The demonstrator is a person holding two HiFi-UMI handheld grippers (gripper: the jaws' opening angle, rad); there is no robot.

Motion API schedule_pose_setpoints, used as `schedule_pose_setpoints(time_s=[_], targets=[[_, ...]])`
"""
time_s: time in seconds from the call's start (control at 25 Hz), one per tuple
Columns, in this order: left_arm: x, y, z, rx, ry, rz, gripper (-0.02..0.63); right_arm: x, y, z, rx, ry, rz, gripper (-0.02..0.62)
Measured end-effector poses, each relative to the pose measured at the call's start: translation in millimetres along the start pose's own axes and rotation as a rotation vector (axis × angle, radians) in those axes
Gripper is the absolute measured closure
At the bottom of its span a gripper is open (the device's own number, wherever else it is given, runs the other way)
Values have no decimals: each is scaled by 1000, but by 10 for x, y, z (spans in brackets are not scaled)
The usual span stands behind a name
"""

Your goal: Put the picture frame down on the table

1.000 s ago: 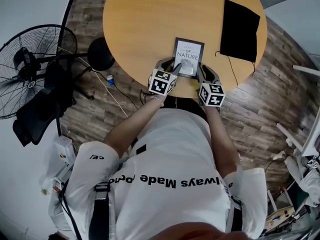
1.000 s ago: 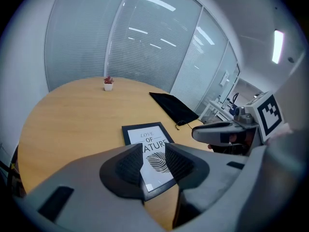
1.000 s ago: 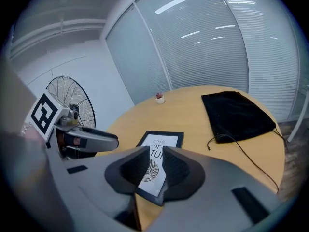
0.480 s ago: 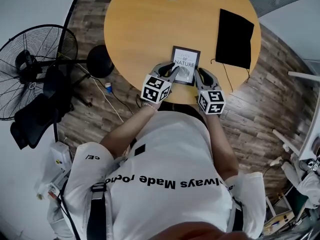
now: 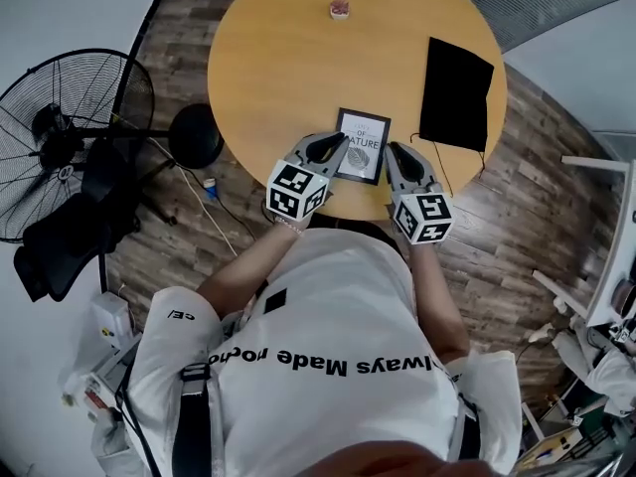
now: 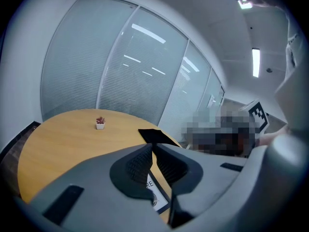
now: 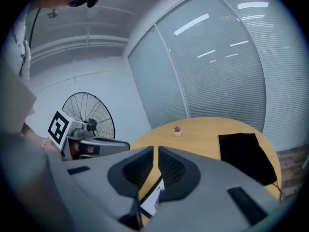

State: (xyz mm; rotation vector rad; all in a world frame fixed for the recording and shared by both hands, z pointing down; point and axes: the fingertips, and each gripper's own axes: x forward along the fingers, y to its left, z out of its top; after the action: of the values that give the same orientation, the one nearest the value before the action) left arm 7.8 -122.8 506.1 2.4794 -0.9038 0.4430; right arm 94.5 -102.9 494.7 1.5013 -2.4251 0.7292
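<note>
The picture frame lies flat on the round wooden table, near the table's edge that is closest to the person, with its printed side up. The left gripper is just beside the frame's left edge, and the right gripper is just beside its right edge, so the frame is between the two. In the left gripper view the jaws are brought together with only a thin slit between them and nothing is held there; a corner of the frame shows below them. The right gripper view shows the same: the jaws are together and empty, above the frame. A black cloth lies flat on the table to the right of the frame, apart from it. A small potted plant stands at the far side of the table. A fan stands on the floor at the left.
</note>
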Motion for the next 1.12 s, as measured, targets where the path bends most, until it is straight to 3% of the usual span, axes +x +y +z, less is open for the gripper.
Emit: schedule_pose_setpoints(time_s=[0.36,0.88,1.12], targets=[[-202,-140,387,17,-59,-35,569,-224,170,518,-43,-72,19,548],[-508,-530,997,108,-155,-92,573,-587,378,1007,-83,-144,33,548],[-663,-629,1193,106,-203,-100,574,-743,536,1269,-116,-185,44,548]])
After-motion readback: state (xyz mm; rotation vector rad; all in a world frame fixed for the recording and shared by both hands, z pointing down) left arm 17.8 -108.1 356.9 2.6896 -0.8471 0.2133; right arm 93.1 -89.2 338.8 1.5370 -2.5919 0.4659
